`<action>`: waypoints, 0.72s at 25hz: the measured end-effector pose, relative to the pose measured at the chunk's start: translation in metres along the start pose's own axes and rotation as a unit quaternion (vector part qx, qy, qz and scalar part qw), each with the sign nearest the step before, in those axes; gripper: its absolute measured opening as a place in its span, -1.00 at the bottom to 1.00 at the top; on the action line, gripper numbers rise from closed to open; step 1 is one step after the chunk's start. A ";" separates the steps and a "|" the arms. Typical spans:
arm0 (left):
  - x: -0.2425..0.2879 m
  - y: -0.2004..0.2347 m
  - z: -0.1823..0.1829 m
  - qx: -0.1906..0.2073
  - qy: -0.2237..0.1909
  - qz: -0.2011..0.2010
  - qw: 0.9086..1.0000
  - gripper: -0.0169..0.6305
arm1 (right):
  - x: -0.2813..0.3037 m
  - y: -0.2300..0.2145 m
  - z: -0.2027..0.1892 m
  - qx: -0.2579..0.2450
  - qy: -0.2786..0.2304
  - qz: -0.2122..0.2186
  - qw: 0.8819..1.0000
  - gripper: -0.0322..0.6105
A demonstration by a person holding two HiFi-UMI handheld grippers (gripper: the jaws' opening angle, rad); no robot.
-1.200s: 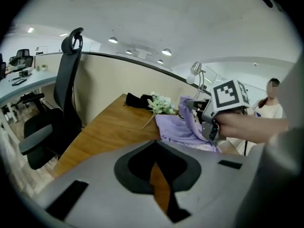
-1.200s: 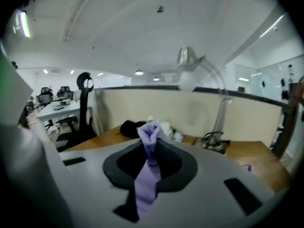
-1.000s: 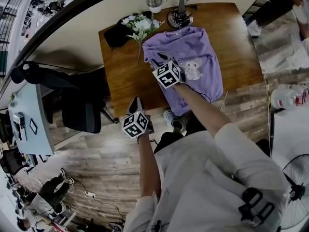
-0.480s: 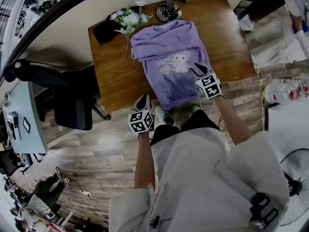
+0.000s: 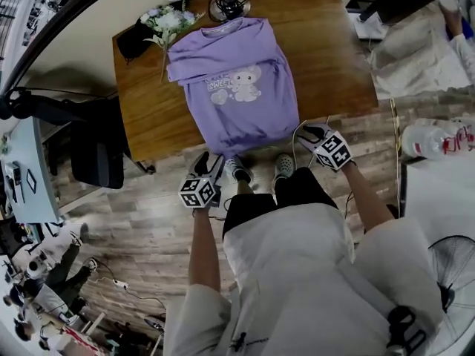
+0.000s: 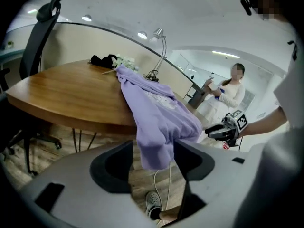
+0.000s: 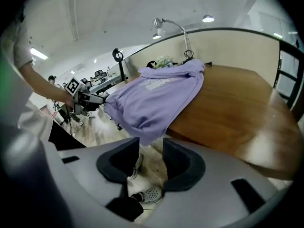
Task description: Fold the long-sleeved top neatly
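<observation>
One purple long-sleeved top (image 5: 237,87) lies on the one wooden desk (image 5: 326,43). Its print side is up, its collar is toward the far edge of the desk, and its hem hangs over the near edge.

Two hand-held grippers are seen, and both are off the desk, at its near edge. The left hand-held gripper (image 5: 214,163) is just below that edge, at the left corner of the hanging hem. Its jaws have just been opening and now stand wide apart. In the left gripper view the hanging corner of the cloth shows in the gap between them, but the pads do not press on it. The right hand-held gripper (image 5: 306,133) is just beside the right corner of the hem. Its jaws are also apart, and the cloth corner hangs just above the gap, not clamped.

At the far edge of the desk there are one lamp (image 5: 226,6), one bunch of white flowers (image 5: 167,21) and one black thing (image 5: 133,39). Below the near edge, the person's two shoes (image 5: 237,170) stand on the wooden floor (image 5: 148,236). One black office chair (image 5: 93,154) is beside the left side of the desk.
</observation>
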State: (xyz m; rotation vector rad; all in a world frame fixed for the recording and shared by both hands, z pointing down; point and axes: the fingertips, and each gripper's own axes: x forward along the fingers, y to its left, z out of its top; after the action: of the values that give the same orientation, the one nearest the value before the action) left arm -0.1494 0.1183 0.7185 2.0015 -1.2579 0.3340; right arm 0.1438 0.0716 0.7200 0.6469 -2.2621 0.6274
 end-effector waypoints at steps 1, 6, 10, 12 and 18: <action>0.006 -0.002 -0.008 0.002 0.012 -0.012 1.000 -0.13 | 0.007 0.002 -0.007 0.011 0.003 0.022 1.000 -0.36; 0.032 -0.003 -0.030 -0.002 0.050 -0.046 0.998 -0.10 | 0.045 0.004 -0.018 0.055 0.023 0.113 0.992 0.01; 0.037 -0.002 -0.038 0.034 0.079 -0.031 0.996 -0.74 | 0.052 0.004 -0.016 0.056 0.014 0.135 0.989 -0.70; 0.033 -0.008 -0.036 0.021 0.068 -0.036 0.997 -0.81 | 0.040 0.007 -0.015 0.073 -0.005 0.158 0.985 -0.84; -0.011 -0.046 -0.041 0.012 0.029 -0.055 0.998 -0.81 | -0.015 0.023 -0.023 0.137 -0.070 0.220 0.963 -0.84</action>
State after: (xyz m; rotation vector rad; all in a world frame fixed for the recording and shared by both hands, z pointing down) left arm -0.1082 0.1661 0.7206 2.0570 -1.1084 0.3535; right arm 0.1506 0.1067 0.7182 0.3170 -2.4959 1.1594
